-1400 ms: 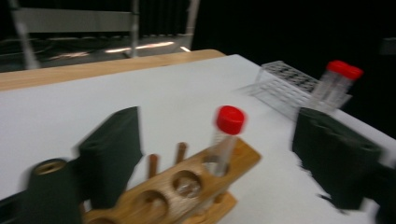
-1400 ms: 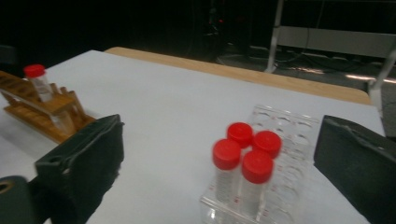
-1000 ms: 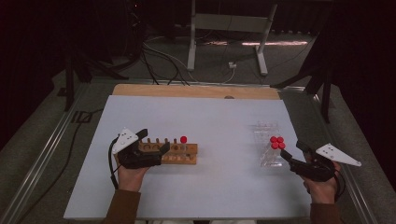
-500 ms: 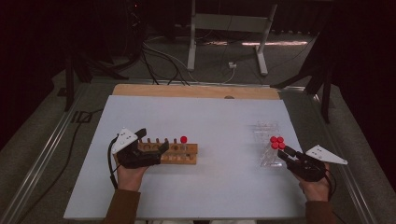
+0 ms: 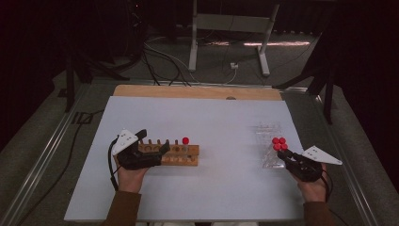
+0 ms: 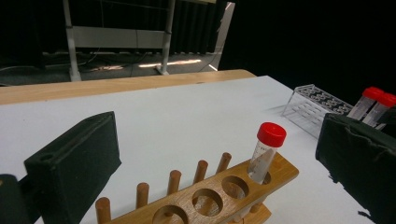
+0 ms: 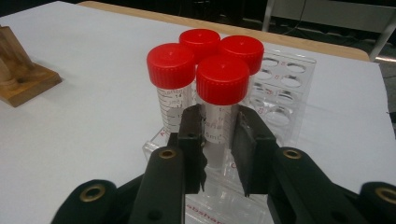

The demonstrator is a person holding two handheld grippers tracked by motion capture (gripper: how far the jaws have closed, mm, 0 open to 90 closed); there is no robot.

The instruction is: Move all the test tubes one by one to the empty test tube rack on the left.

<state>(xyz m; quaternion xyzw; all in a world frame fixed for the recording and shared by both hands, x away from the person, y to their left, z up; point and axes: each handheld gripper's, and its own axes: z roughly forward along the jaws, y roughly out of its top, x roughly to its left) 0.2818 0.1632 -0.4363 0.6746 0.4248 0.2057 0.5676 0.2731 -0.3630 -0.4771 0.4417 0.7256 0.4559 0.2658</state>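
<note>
A wooden tube rack (image 5: 183, 157) (image 6: 275, 175) lies at the table's front left, with one red-capped tube (image 5: 185, 141) (image 6: 266, 149) upright in its end hole. My left gripper (image 5: 153, 140) (image 6: 219, 135) is open, its jaws straddling the rack without touching it. At the right, a clear plastic rack (image 5: 270, 129) (image 7: 285, 88) holds several red-capped tubes (image 5: 279, 142). My right gripper (image 5: 284, 153) (image 7: 220, 121) has just been closing, and its pads now press on the nearest tube (image 7: 222, 79) below its cap.
The white tabletop (image 5: 226, 117) ends in a wooden strip (image 5: 197, 92) at the far edge. Beyond it, cables and a metal stand (image 5: 226, 28) stand on the dark floor. Metal rails (image 5: 47, 155) run along both sides of the table.
My right gripper has moved down and forward to the clear rack, and its jaws have closed on the nearest tube. The left gripper and the wooden rack have stayed put.
</note>
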